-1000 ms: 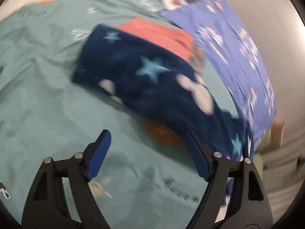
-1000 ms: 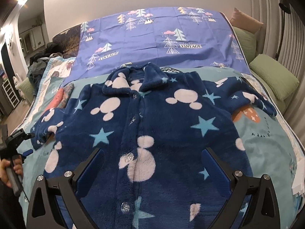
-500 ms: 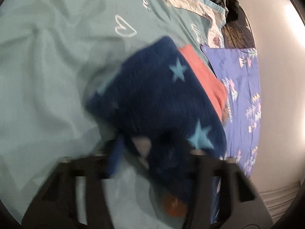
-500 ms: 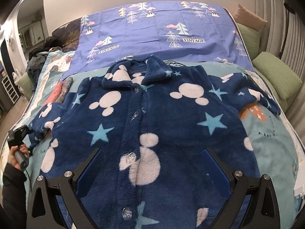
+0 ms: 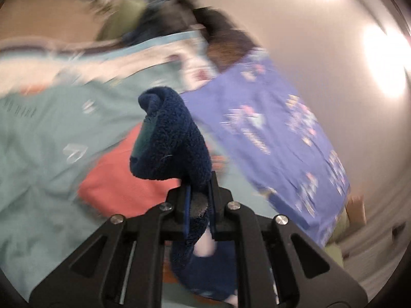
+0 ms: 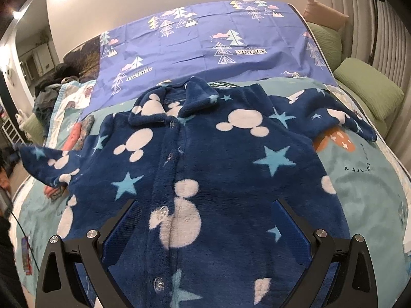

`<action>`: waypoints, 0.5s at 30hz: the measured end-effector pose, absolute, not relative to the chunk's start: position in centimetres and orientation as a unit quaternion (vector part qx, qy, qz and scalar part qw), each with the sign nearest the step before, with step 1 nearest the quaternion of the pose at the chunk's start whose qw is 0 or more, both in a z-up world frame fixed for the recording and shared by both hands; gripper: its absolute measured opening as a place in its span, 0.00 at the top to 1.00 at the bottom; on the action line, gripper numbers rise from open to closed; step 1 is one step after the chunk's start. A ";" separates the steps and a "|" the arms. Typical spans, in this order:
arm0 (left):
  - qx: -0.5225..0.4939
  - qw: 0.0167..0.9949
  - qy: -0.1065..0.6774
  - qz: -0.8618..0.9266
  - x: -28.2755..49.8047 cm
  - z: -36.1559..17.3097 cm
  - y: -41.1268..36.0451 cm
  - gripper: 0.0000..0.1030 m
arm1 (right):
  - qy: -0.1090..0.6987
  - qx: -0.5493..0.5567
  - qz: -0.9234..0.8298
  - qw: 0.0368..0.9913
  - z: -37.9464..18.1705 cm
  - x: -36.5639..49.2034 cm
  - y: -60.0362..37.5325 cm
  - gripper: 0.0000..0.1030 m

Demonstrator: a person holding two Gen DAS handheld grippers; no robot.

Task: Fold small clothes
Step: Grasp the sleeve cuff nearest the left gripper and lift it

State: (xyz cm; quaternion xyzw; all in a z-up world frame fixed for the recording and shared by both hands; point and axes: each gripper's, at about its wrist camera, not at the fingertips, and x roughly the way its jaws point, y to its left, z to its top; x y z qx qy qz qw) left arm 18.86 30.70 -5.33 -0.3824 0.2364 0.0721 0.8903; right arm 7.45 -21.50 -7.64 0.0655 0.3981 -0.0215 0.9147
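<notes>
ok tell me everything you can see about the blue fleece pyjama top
The pyjama top is plush navy fleece printed with white mouse-head shapes and pale blue stars, with a collar and clear buttons down the buttoned front. It lies front up on the teal bedspread, one sleeve stretched flat toward the green pillows. The other sleeve is lifted off the bed, its cuff pinched in the shut left gripper. The right gripper hovers open over the hem.

purple sheet (image 6: 205, 38) w/ tree print is spread at bed's far end; green pillows (image 6: 370, 95) are seen at right, dark clothes pile (image 6: 51, 89) at left.
</notes>
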 end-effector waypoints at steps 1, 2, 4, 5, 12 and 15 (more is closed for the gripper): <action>-0.366 0.899 0.235 0.054 19.3 -3.8 29.2 0.88 | 0.397 0.069 -0.021 0.915 -7.6 7.4 -21.7 0.00; -0.349 0.907 0.235 0.037 19.7 -2.5 27.7 0.88 | 0.396 0.073 -0.021 0.915 -7.6 7.3 -21.9 0.00; -0.308 0.921 0.240 -0.009 20.7 0.0 23.4 0.88 | 0.392 0.082 -0.022 0.916 -7.6 7.1 -22.5 0.00; -0.286 0.925 0.247 -0.033 21.3 1.0 20.9 0.88 | 0.390 0.088 -0.023 0.916 -7.6 6.9 -22.8 0.00; -0.132 0.928 0.299 -0.181 22.3 2.0 2.8 0.87 | 0.378 0.116 -0.043 0.918 -7.5 5.7 -25.9 0.00; -0.084 0.911 0.336 -0.226 22.1 -0.4 -3.9 0.86 | 0.377 0.133 -0.061 0.915 -7.7 5.1 -27.8 0.00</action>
